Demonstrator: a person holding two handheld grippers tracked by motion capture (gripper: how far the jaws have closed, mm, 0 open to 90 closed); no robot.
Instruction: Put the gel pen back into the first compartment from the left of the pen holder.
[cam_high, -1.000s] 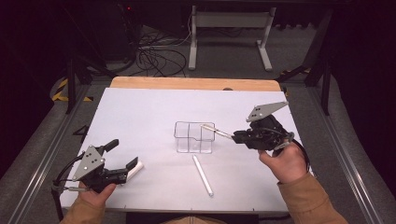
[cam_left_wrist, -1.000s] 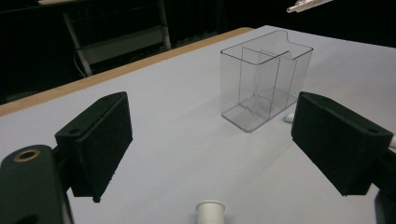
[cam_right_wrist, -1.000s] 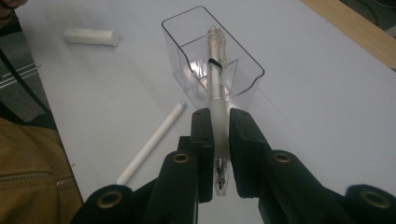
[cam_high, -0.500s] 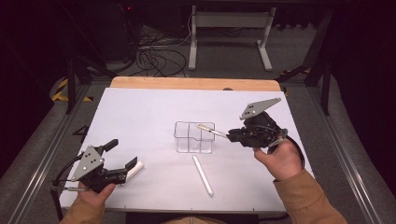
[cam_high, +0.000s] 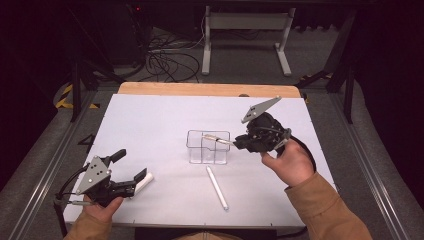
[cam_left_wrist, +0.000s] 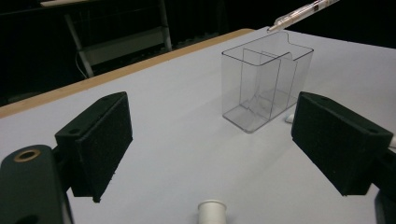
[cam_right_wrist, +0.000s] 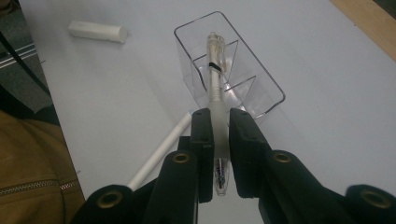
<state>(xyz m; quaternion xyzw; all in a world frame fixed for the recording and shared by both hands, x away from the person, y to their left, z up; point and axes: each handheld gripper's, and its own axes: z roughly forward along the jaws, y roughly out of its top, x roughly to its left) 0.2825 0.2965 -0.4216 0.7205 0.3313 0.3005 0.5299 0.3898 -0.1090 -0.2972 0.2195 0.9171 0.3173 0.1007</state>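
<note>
The right gripper (cam_right_wrist: 219, 140) has its jaws clamped on a clear pen (cam_right_wrist: 214, 70), whose tip hangs over the open top of the clear divided holder (cam_high: 208, 147) near the middle of the counter (cam_high: 150, 120). The left gripper (cam_high: 131, 184), near the front left corner, has its jaws spread wide with nothing between them, and a short white tube (cam_high: 143, 182) lies just beside them. A long white pen (cam_high: 217, 187) lies between the holder and the front edge. Wide bare surface surrounds the holder on all sides. No writing is readable.
</note>
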